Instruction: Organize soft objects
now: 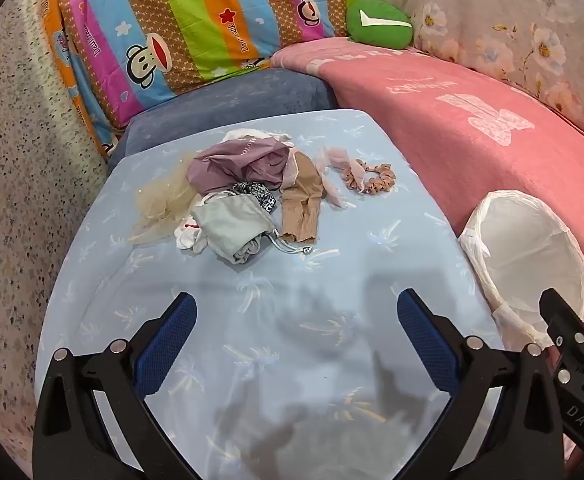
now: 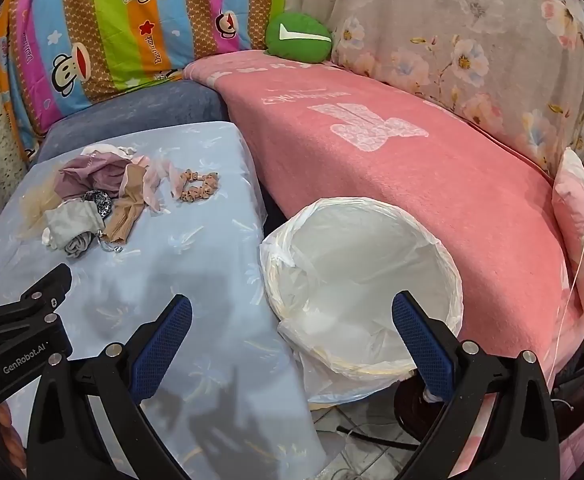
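On the light blue cloth-covered table lies a heap of soft items: a mauve cloth, a grey drawstring pouch, a tan stocking, beige tulle, a black-and-white scrunchie and a peach scrunchie. My left gripper hovers open and empty, well short of the heap. To the right of the table stands a round bin lined with a white bag. My right gripper is open and empty above the bin's near rim. The heap lies far to its left.
A pink blanket covers the sofa behind the bin. A striped monkey-print pillow, a green plush and a floral cover line the back. A pink cushion sits at the right. Cables lie on the floor below the bin.
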Tool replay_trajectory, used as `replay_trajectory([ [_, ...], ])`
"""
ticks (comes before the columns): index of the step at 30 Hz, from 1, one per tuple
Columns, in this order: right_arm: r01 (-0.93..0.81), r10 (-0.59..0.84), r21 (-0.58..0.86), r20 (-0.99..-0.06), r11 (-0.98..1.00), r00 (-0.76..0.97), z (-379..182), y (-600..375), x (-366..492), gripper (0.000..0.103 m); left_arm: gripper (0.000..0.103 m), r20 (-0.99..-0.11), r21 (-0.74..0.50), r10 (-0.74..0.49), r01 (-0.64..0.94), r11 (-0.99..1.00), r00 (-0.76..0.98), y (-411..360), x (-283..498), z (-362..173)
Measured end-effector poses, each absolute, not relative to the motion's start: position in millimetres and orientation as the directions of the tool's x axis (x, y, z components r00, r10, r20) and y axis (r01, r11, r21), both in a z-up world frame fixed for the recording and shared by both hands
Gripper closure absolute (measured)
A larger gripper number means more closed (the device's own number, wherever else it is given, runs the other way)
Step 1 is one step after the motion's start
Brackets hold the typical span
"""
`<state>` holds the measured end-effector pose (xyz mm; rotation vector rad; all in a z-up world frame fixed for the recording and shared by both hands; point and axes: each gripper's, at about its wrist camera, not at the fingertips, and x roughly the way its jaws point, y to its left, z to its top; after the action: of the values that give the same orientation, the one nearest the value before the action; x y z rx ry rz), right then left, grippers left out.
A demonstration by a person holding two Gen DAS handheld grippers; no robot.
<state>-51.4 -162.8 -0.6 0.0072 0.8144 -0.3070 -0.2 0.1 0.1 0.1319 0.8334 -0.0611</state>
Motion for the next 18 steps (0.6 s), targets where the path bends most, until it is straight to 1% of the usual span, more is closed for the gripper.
replay_trajectory([
  [18, 0.273, -0.266, -0.108, -0.713, 0.956, 0.649, 5.1, -165.4, -57.2, 0.006, 0.007, -0.737, 0.087, -0.016, 0.117, 0.989, 0.676, -6.3, -3.6, 7.9],
])
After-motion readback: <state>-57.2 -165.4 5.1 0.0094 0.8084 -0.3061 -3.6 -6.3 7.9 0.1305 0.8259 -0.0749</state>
